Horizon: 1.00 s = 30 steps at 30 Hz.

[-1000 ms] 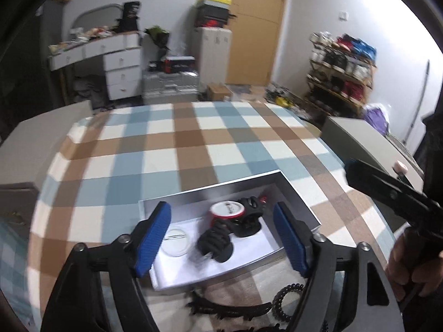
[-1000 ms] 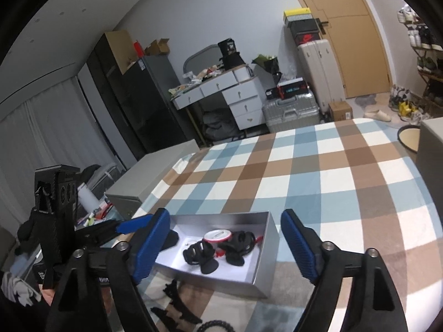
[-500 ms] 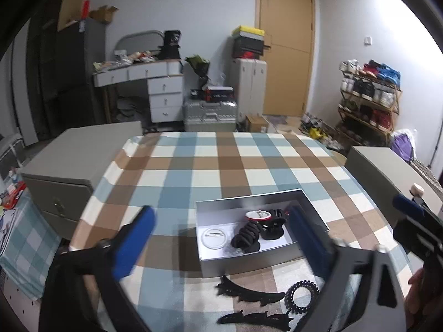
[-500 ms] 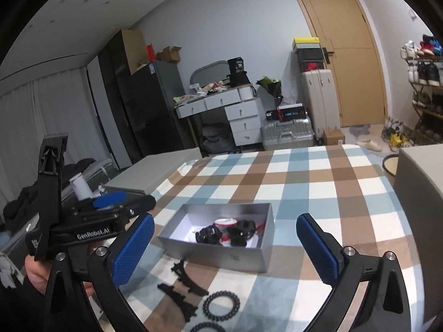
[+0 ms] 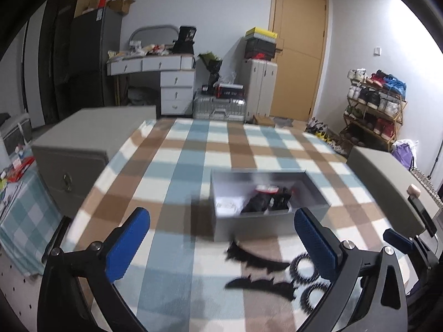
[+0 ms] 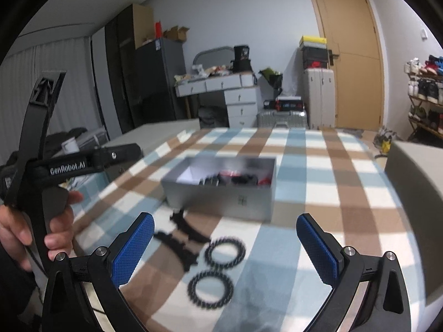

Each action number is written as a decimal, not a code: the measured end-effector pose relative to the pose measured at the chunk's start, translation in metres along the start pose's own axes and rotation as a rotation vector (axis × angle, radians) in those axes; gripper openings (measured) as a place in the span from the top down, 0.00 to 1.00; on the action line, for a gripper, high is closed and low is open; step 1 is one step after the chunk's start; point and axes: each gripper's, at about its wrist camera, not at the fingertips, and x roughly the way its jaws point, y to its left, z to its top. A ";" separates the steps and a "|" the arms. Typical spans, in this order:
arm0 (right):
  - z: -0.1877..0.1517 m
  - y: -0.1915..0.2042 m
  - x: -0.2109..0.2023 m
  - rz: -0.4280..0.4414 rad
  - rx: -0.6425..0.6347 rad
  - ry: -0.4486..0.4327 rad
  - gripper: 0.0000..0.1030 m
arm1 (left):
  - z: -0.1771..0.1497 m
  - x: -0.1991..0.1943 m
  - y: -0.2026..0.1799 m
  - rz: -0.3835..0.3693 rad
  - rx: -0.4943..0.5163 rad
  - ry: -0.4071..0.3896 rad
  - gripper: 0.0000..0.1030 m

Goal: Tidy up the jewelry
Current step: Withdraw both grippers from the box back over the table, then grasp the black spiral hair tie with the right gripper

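A grey open box point(image 5: 313, 213) point(image 6: 221, 196) sits on the checked tablecloth and holds black hair clips, a red-rimmed round piece point(image 5: 266, 189) and a white disc. In front of it lie two black toothed hair clips point(image 5: 260, 285) point(image 6: 182, 240) and two black spiral hair rings point(image 6: 225, 251) point(image 5: 304, 268). My left gripper point(image 5: 221, 238) is open and empty, held back from the box. My right gripper point(image 6: 225, 243) is open and empty too, hovering near the rings. In the right wrist view, a hand point(image 6: 59, 229) holds the left tool's body at the left.
The checked cloth point(image 5: 193, 149) covers the table. Grey cabinets stand left point(image 5: 83, 144) and right point(image 5: 387, 171) of it. Behind are a white desk, suitcases, a wooden door and a shoe rack.
Both grippers drew back from the box and their jaws spread wider. The clips and rings in front of the box came fully into view.
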 end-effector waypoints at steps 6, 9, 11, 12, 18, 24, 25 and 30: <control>-0.028 0.008 0.015 0.030 0.007 0.093 0.00 | -0.027 0.000 0.011 -0.018 -0.014 0.068 0.01; -0.041 0.009 0.022 0.045 0.023 0.129 0.00 | -0.037 -0.003 0.019 0.003 -0.013 0.080 0.01; -0.046 0.010 0.024 0.047 0.024 0.141 0.00 | -0.041 -0.006 0.025 0.006 -0.031 0.093 0.01; -0.048 0.010 0.026 0.042 0.022 0.146 0.00 | -0.043 -0.006 0.026 0.009 -0.037 0.098 0.01; -0.056 0.015 0.033 0.003 -0.016 0.166 0.01 | -0.053 -0.008 0.030 0.027 -0.022 0.123 0.01; -0.056 0.021 0.036 -0.033 -0.066 0.176 0.14 | -0.056 -0.006 0.027 0.036 0.007 0.141 0.01; -0.056 0.021 0.038 -0.030 -0.074 0.180 0.17 | -0.056 -0.007 0.026 0.038 0.013 0.143 0.01; -0.059 0.021 0.045 -0.032 -0.087 0.211 0.32 | -0.055 -0.006 0.025 0.052 0.031 0.152 0.01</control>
